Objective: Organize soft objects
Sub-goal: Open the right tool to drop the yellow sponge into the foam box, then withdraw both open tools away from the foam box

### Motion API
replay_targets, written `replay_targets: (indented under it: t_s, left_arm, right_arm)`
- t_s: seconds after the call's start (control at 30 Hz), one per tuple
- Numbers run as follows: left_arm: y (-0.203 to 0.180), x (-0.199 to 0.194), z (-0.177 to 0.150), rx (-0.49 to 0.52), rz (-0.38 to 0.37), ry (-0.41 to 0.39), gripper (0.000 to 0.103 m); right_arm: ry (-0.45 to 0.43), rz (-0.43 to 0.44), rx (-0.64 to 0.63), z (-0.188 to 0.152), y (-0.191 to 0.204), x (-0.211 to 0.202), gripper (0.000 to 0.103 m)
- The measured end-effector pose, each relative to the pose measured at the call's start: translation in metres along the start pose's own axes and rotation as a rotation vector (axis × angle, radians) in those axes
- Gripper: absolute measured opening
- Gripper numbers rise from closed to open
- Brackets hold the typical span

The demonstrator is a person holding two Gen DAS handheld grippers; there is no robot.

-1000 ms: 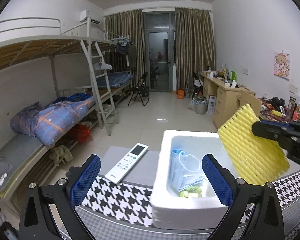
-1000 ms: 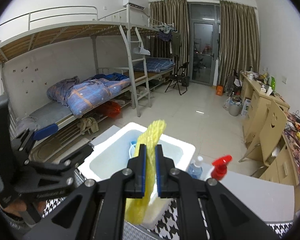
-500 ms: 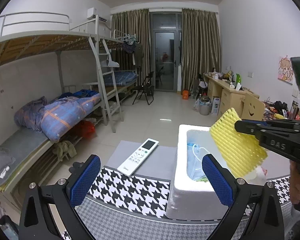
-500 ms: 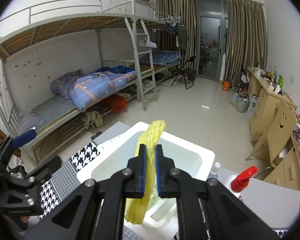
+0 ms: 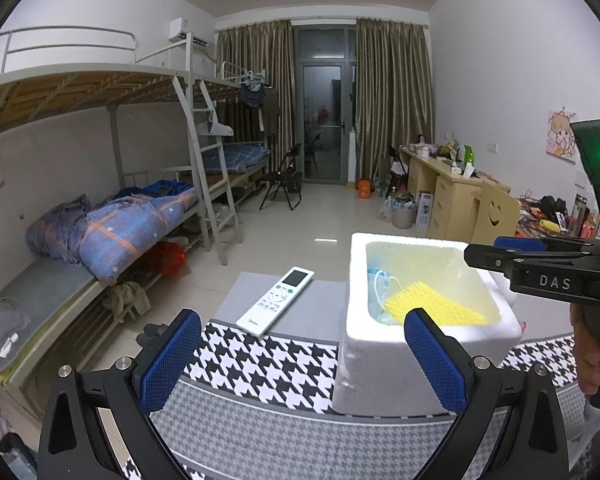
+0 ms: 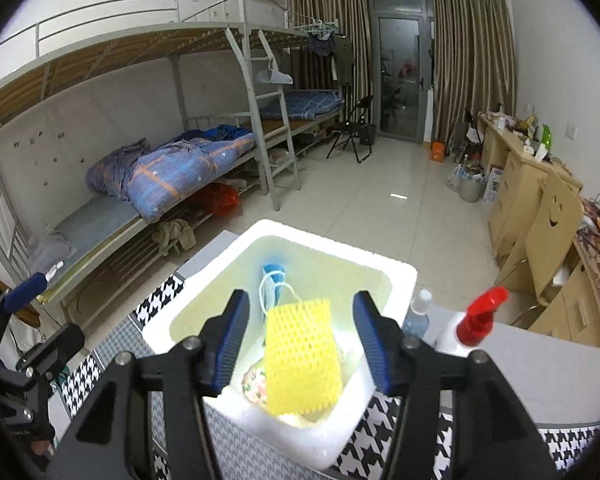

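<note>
Yellow foam net [image 6: 302, 356] lies inside the white foam box [image 6: 396, 280], tilted, its lower end toward the box's near wall, free of any grip. Under and behind it in the box: a blue face mask [image 6: 274, 280] with white ear loops, and a patterned soft item [image 6: 254, 384] at the near side, only partly seen

Right gripper [image 6: 300, 342] hangs just above the box, fingers [image 6: 230, 340] released; they have just been opening, and the net sits below the gap without touching either pad. In the left wrist view the same gripper [image 5: 540, 258] reaches over the box's right rim, a hand [image 5: 586, 352] on its grip

Left gripper [image 5: 304, 360] is near the bench's front edge, fingers [image 5: 172, 360] spread wide, nothing between them

Box stands on the houndstooth cloth [image 5: 268, 360] covering the bench. White remote control [image 5: 276, 300] lies left of the box on a grey mat. Right of the box: a clear bottle [image 6: 418, 314] and a spray bottle with red trigger [image 6: 480, 316]
</note>
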State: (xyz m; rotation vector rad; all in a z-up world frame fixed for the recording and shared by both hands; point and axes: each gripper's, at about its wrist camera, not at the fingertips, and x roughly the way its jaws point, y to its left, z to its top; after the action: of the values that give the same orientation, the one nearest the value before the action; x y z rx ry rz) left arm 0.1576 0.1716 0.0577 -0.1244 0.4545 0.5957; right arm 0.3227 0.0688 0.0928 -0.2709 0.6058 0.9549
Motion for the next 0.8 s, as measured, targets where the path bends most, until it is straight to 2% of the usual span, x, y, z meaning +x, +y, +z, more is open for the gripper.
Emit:
replay_targets:
  t_s: [0.17, 0.23, 0.37, 0.63, 0.8]
  left_arm:
    - [-0.011, -0.018, -0.008, 0.011, 0.002, -0.005, 0.102]
    - [-0.017, -0.023, -0.011, 0.015, -0.001, -0.004, 0.102]
    - [-0.025, -0.034, -0.019, -0.014, -0.012, -0.010, 0.102]
    - [-0.038, -0.037, -0.027, -0.019, -0.008, 0.006, 0.102]
    - [-0.042, -0.033, -0.028, -0.026, 0.009, 0.012, 0.102]
  right_arm:
    - [-0.028, 0.018, -0.018, -0.013, 0.007, -0.024, 0.059]
    - [-0.042, 0.022, -0.029, -0.018, 0.007, -0.032, 0.065]
    - [-0.064, 0.045, -0.023, -0.030, -0.001, -0.047, 0.065]
    - [-0.077, 0.070, -0.034, -0.046, -0.019, -0.049, 0.066]
    - [-0.088, 0.091, 0.007, -0.055, -0.036, -0.047, 0.066]
